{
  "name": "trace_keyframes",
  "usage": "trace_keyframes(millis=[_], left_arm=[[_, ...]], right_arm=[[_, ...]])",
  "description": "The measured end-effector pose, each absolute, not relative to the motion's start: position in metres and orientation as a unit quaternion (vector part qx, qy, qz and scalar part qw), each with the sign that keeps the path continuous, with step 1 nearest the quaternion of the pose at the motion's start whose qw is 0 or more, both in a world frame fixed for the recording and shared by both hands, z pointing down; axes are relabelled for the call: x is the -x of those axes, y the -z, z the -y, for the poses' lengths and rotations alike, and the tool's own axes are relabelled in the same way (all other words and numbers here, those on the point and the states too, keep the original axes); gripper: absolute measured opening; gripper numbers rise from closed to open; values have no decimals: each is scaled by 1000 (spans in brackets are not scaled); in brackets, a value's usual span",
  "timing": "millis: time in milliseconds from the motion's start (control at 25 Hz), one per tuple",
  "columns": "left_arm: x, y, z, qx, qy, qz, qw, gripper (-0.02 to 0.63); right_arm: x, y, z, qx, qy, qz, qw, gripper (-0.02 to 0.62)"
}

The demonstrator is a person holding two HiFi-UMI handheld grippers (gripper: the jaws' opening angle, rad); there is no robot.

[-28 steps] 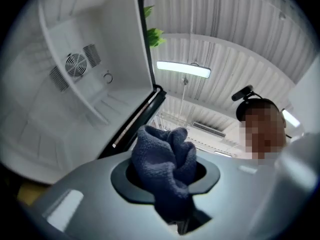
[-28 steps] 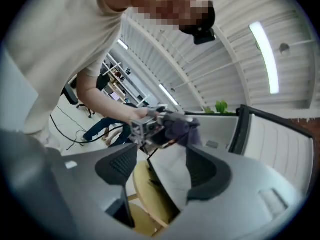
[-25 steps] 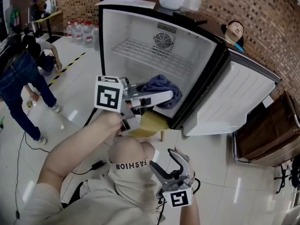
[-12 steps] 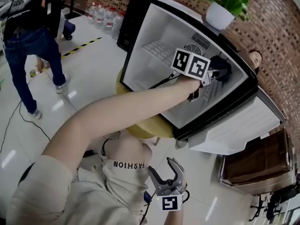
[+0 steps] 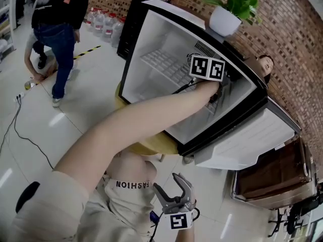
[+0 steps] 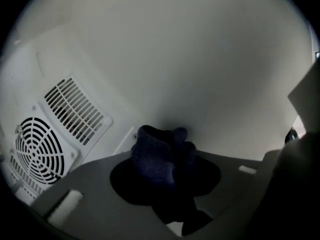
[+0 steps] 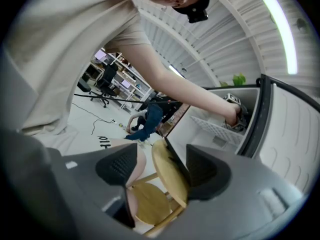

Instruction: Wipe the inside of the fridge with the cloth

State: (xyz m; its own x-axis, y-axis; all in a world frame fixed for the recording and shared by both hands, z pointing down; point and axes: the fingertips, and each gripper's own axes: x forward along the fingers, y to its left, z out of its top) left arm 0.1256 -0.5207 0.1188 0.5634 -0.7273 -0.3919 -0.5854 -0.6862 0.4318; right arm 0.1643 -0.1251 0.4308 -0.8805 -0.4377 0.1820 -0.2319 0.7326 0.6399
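At the near edge of the head view the right gripper (image 5: 174, 189) is held low beside the person's knee. Its jaws are spread apart and nothing is gripped between them. Beyond it, a round yellow stool (image 5: 151, 146) is seen under the front edge of the fridge (image 5: 146, 79), whose door (image 5: 247, 141) is swung wide open to the right. The left arm is stretched deep into the cabinet, past the wire shelf (image 5: 162, 63). There the left gripper (image 6: 165, 178) is closed on the dark blue cloth (image 6: 155, 154), which is bunched between the pads. The cloth's free end is pressed to a white inner wall at the upper rear corner, just beside the fan grille (image 6: 37, 149). On the fridge's top edge a potted plant (image 5: 225, 19) is set. Farther off, a bending person (image 5: 58, 29) is seen on the floor.
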Motion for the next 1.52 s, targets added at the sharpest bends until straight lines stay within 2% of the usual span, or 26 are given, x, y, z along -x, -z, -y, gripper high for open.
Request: trace_keyframes(millis=[440,720,800,1000,1200,1520], left_arm=[[-153,-110,488,-915,258,298,84,135],[-162,-120,372,-965,220,129,56,133],[-154,-125,370,-963,217,148,58,135],[-139,-129,452,-926,217,296,86,123],[-144,-127,510,-908,196,362,76,120],[-159,-136,496,-931,136,333,67,104]], right_arm=[[-170,-440,124,-192,310,914,177,305],[-171,-451,122,-199,299,919,163,305],[-170,-456,126,-197,292,921,167,305],[-168,-460,125,-195,289,922,167,305],[-187,-462,123,-198,291,919,178,305],[-213,-481,119,-205,270,920,198,304]])
